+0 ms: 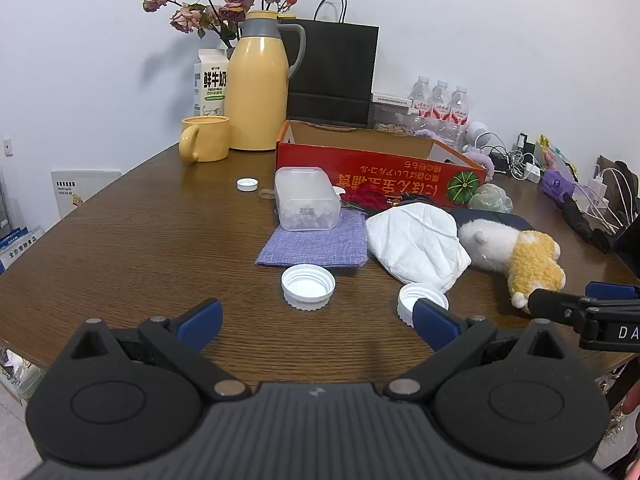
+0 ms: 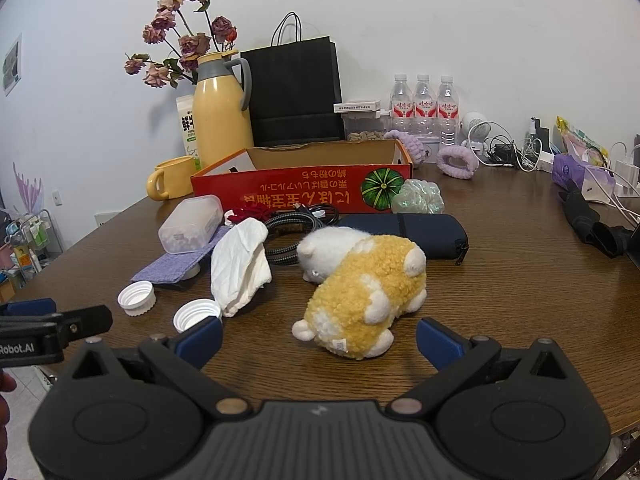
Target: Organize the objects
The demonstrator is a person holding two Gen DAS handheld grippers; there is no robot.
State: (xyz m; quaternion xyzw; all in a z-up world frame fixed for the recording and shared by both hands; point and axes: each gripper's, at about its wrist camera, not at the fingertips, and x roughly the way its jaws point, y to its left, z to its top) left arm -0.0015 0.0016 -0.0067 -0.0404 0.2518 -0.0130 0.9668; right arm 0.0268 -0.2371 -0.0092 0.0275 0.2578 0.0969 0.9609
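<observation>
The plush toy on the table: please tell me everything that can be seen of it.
The plush toy is a small stuffed animal of curly yellow fleece with a white head, white paws and white patches. It lies on its side on the brown wooden table, a small label showing near its underside. Its head is toward the dark blue pouch and a braided cable; whether they touch is unclear. The crumpled white cloth lies beside it. Neither gripper touches it.

The right gripper hovers with jaws wide apart before a yellow-and-white plush toy lying on the desk, near two white caps.
</observation>
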